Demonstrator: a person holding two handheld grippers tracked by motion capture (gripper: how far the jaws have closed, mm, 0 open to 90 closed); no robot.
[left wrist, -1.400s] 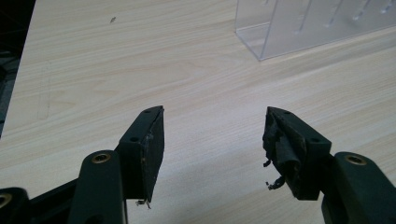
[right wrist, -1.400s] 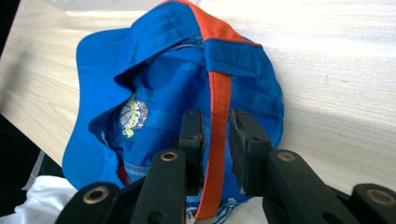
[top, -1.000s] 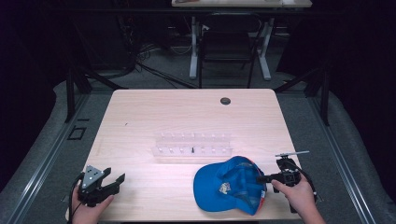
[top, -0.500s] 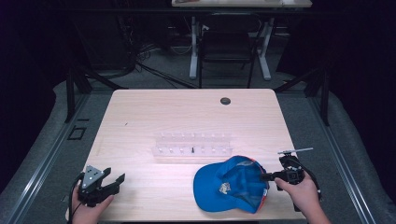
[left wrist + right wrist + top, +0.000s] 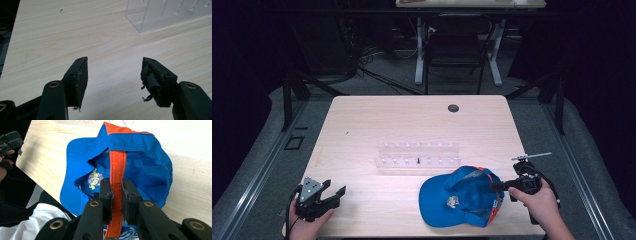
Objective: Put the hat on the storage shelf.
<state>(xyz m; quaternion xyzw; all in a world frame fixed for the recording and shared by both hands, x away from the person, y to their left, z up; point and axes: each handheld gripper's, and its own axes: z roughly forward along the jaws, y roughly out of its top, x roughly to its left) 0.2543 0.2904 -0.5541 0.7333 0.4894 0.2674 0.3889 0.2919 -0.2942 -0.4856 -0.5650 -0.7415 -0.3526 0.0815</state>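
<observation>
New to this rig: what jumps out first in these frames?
The bright blue fabric cap with orange trim lies at the table's near right, and the right gripper is shut on its orange strap. Behind it, mid-table, sits a clear plastic rack. The left gripper hangs open over bare light wood table at the near left corner.

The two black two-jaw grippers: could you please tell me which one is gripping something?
The right gripper: its jaws are shut on the orange strap of the blue cap. The left gripper stands open over bare wooden table.
</observation>
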